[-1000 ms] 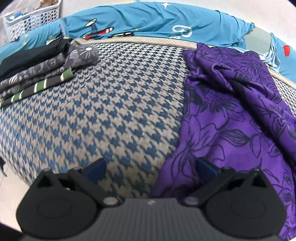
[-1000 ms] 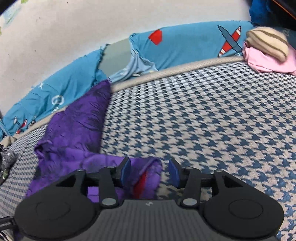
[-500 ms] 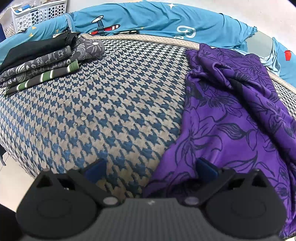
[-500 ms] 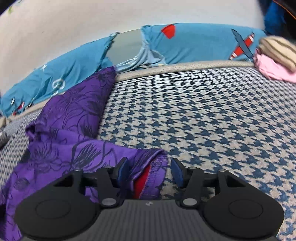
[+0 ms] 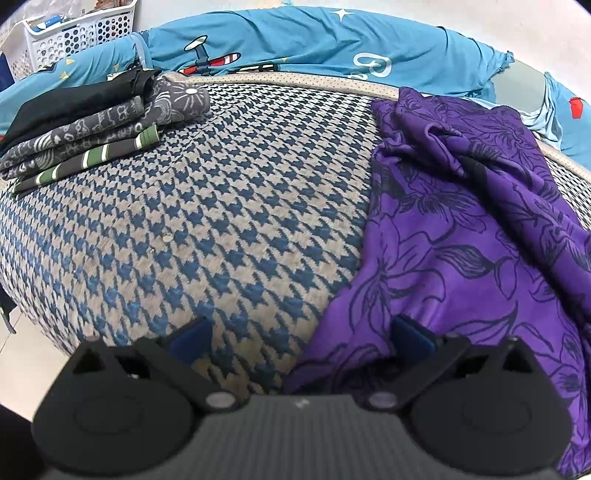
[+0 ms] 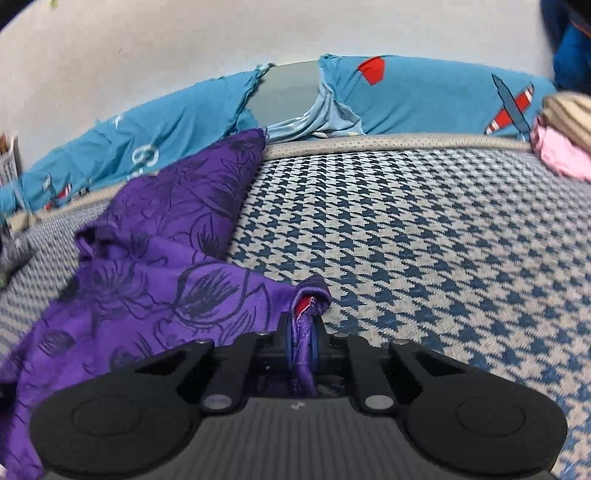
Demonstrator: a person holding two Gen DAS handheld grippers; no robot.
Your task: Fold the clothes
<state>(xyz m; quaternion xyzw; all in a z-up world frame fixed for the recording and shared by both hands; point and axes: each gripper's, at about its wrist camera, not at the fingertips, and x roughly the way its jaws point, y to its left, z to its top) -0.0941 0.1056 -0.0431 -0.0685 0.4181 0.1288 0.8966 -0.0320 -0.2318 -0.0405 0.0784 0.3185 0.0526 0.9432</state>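
A purple floral garment [image 5: 461,236] lies crumpled on the houndstooth bed cover [image 5: 207,221], stretching from the near edge to the back. My left gripper [image 5: 301,338] is open at the garment's near left hem; the right finger rests on the purple cloth and the left finger is over bare cover. In the right wrist view, the right gripper [image 6: 301,345] is shut on a bunched corner of the purple garment [image 6: 166,266], where a bit of red lining shows.
A stack of folded clothes [image 5: 92,125] sits at the bed's far left. A white laundry basket [image 5: 74,33] stands behind it. A blue printed sheet [image 5: 332,44] lines the wall side. Pink and striped clothes [image 6: 561,140] lie at the far right.
The right gripper has closed on the garment's corner; it was open around it before. The left gripper has edged back slightly, staying open at the hem.
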